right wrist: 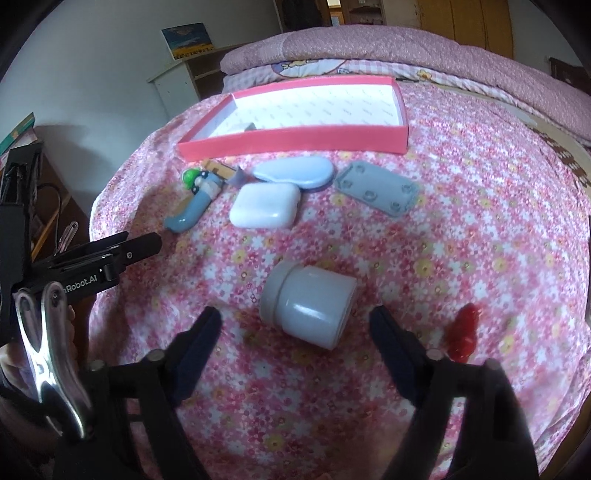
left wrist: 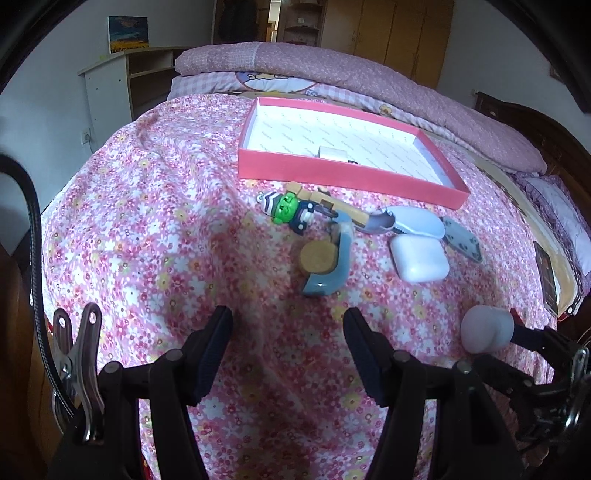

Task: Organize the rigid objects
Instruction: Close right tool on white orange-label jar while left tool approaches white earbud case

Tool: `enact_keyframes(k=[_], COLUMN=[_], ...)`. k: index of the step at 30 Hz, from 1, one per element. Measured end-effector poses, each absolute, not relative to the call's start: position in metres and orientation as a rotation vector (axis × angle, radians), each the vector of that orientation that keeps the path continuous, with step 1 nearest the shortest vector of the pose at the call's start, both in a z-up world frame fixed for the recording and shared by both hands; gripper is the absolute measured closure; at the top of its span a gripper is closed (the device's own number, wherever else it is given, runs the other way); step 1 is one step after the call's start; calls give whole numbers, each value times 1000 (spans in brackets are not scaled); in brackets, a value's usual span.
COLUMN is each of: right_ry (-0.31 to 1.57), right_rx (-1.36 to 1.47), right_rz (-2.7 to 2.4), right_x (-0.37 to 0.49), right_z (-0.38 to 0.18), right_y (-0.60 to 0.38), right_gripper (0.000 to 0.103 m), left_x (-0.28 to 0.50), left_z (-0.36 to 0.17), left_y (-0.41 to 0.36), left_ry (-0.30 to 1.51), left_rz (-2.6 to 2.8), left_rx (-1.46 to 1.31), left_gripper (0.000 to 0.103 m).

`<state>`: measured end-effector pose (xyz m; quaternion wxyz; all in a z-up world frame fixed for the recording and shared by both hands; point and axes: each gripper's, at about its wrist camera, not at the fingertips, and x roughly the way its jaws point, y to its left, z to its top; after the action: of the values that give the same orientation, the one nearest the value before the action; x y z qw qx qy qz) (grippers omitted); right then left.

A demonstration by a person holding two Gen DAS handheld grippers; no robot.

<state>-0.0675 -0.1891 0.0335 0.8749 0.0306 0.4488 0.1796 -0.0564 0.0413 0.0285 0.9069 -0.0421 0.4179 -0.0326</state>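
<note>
- One small whitish item [left wrist: 333, 152] lies inside the pink box [left wrist: 332, 171], near its front wall; it is too hidden to name. By that, the sorting looks barely begun.
- Several things wait on the bedspread [left wrist: 155, 229] just in front of the box: a green-headed toy figure [left wrist: 286, 206], a blue curved piece [left wrist: 328, 273] with a cork-coloured disc [left wrist: 318, 257] leaning on it, a white rounded case [right wrist: 264, 209], a pale blue oval case [right wrist: 293, 171] and a grey plate with screw holes [right wrist: 376, 185].
- Nearer the person, a grey jar [right wrist: 308, 306] lies on its side, and a small red item [right wrist: 461, 336] sits just to its right.
- Right gripper [right wrist: 295, 325]: jaws apart, flanking the jar without touching it; I judge the jar to be its next pick.
- Left gripper [left wrist: 288, 325]: jaws apart and empty, aimed down toward the blue curved piece, with bare cloth between them.
- Surface: a bed under a pink flowered cover, soft and slightly humped, so round things such as the jar may roll when nudged.
- Room: a folded pink quilt [left wrist: 369, 77] lies across the far side of the bed, a pale shelf unit [left wrist: 122, 85] with a picture [left wrist: 128, 33] on top stands at the left, and wooden wardrobe doors [left wrist: 399, 33] fill the back wall.
</note>
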Motion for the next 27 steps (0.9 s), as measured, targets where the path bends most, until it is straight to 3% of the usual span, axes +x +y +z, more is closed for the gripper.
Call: enact_keyframes(k=[6,14,18,27], right_ry=[959,939,932,905], right_rx=[98,83,81,88], right_rz=[372,377,361,361], right_x=[-63,-62,-59,-60], right_z=[26,24,24,31], right_y=[-194,-191,-192,-200], right_gripper=[36,38,49,56], left_x=[-55,-54,-53,-49], left_z=[29,31,31,34], left_y=[35,23,18,-2], left_ry=[859,858,865,873], left_rz=[-87,-124,-141,-190], left_rx=[-91,-94,-97,-84], left_gripper=[37,37,37,37])
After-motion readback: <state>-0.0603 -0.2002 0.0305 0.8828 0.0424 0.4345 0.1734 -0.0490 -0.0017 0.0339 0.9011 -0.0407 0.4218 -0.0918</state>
